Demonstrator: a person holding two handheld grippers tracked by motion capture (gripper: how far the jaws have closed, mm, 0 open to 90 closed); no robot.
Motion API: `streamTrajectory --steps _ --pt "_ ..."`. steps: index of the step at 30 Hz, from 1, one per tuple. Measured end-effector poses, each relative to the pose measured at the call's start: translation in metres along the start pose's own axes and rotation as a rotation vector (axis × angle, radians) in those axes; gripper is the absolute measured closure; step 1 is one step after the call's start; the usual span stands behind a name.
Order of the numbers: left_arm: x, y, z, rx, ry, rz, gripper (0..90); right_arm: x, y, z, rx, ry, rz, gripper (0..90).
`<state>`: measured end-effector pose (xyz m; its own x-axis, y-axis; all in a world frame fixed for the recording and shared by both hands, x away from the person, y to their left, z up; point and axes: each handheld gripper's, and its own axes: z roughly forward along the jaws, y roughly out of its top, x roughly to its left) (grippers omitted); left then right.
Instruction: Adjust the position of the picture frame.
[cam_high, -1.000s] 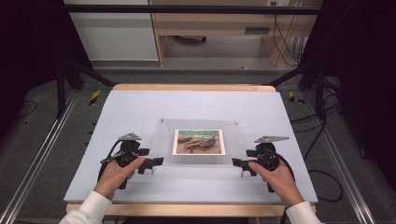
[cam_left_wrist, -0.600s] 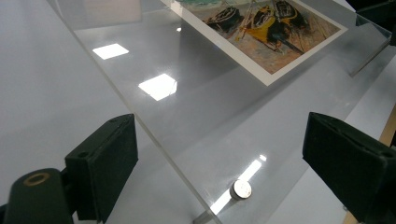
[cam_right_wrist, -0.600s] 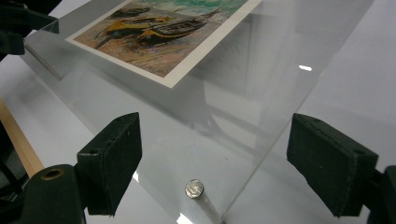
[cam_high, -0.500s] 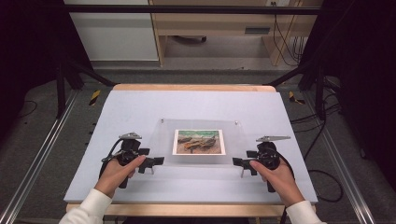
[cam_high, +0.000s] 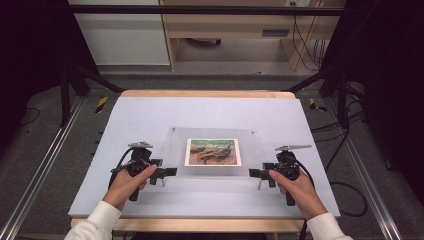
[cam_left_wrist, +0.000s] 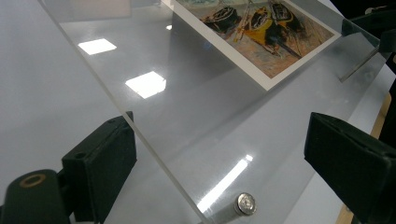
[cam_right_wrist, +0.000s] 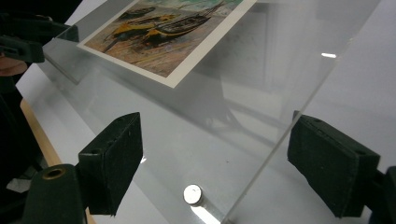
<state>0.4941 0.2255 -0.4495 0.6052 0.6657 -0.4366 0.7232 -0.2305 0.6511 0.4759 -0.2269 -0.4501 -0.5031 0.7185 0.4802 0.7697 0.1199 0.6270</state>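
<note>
Both the left claw (cam_high: 170, 172) and right claw (cam_high: 254, 173) gape open astride the clear frame's (cam_high: 175, 150) near corners, the left having just widened; I'd say each must close evenly before lifting.

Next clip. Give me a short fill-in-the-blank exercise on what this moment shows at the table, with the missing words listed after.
1. The picture under the clear panel shows ____ on a beach.
2. The left tongs stand ____, a panel corner between the jaws.
3. The right tongs straddle a panel corner that has a round ____ stud.
4. The table has a pale ____ top.

Missing words: boats; open; metal; blue
</note>
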Motion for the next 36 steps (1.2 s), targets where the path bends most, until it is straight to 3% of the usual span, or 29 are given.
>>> streamTrajectory --steps 10,18,24,36 --pt "0.001 0.001 0.0 0.005 -0.005 0.0 9.3 -0.001 0.004 0.004 -0.005 -0.031 0.001 19.1" --pt "0.003 0.001 -0.004 -0.001 -0.001 -0.025 16.5 -0.002 0.005 0.002 0.001 -0.027 -0.001 21.6" --pt "0.002 0.0 -0.008 -0.008 0.007 -0.005 21.7 0.0 0.004 -0.001 -0.011 -0.036 -0.015 25.6" --pt "0.0 0.001 -0.019 -0.06 0.077 0.031 34.3 0.008 0.006 -0.008 -0.045 -0.079 -0.066 37.4"
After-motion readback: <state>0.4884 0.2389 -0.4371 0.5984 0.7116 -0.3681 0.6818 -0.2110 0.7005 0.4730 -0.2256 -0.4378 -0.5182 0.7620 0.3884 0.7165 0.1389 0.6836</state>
